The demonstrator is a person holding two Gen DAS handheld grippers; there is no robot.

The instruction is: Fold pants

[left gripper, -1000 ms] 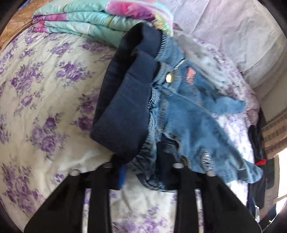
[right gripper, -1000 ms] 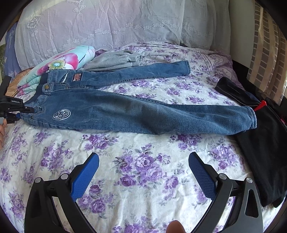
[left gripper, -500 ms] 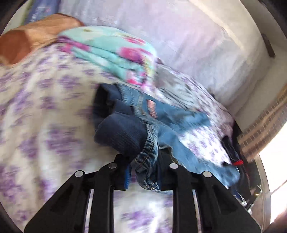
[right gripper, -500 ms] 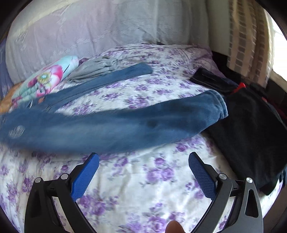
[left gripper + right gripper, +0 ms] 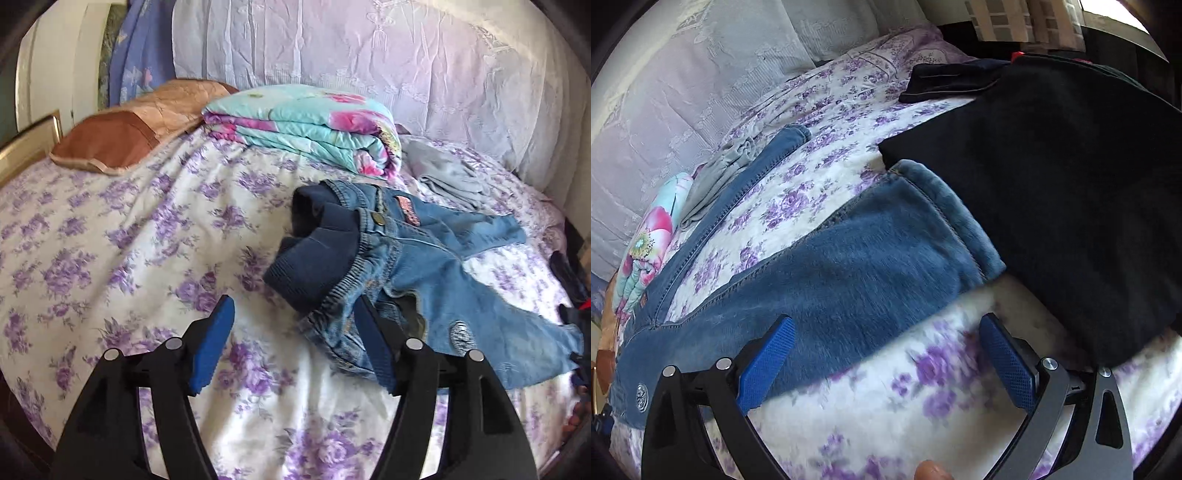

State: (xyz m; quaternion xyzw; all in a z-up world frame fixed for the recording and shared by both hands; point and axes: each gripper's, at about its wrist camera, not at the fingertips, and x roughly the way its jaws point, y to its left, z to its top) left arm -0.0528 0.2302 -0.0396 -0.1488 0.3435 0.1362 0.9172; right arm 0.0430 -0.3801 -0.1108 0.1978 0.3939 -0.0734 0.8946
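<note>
Blue jeans (image 5: 436, 266) with a dark navy ribbed waistband (image 5: 314, 266) lie on the flowered bedsheet (image 5: 122, 251), legs spread apart toward the right. My left gripper (image 5: 295, 343) is open and empty, just in front of the crumpled waist; its right finger overlaps the denim. In the right wrist view the near leg (image 5: 857, 266) of the jeans ends in a hem (image 5: 953, 206) beside a black garment (image 5: 1071, 177). My right gripper (image 5: 882, 350) is open, low over the sheet at the near leg's lower edge, close to the hem.
A folded turquoise and pink quilt (image 5: 314, 125), a brown pillow (image 5: 133, 133) and a grey garment (image 5: 443, 173) lie at the head of the bed. A white lace cover (image 5: 369, 51) stands behind. More dark clothes (image 5: 953, 79) lie at the far edge.
My left gripper has opened and let go of the waistband, which now lies on the bed. My right gripper has moved right and down along the near leg to its hem.
</note>
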